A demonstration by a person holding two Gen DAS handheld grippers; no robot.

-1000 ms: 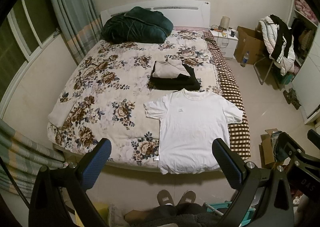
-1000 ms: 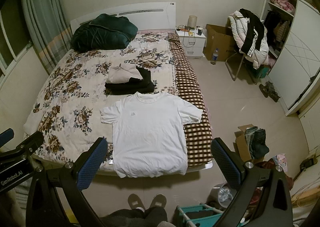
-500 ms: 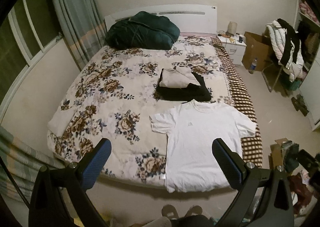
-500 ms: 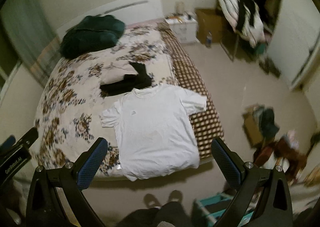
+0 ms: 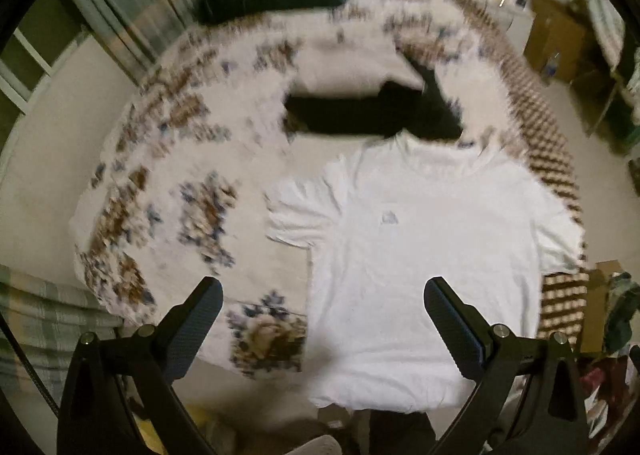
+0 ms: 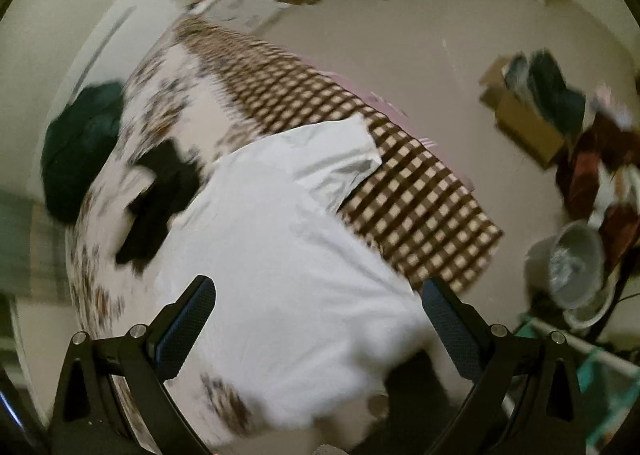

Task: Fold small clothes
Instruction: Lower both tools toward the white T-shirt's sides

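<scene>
— Where is the shirt?
— The white T-shirt (image 5: 424, 255) lies flat, sleeves spread, at the bed's (image 5: 168, 183) foot edge, near the checked side.
— And the claws?
— The left gripper (image 5: 322, 305) and right gripper (image 6: 318, 301) both hang wide open above it, holding nothing.

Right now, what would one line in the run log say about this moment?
phase: approach | white T-shirt: flat, unfolded on bed | left gripper: jaws open, empty | right gripper: jaws open, empty | views: blurred

White t-shirt (image 5: 424, 255), floral bedspread (image 5: 192, 159), brown-checked blanket (image 6: 400, 191)
</scene>
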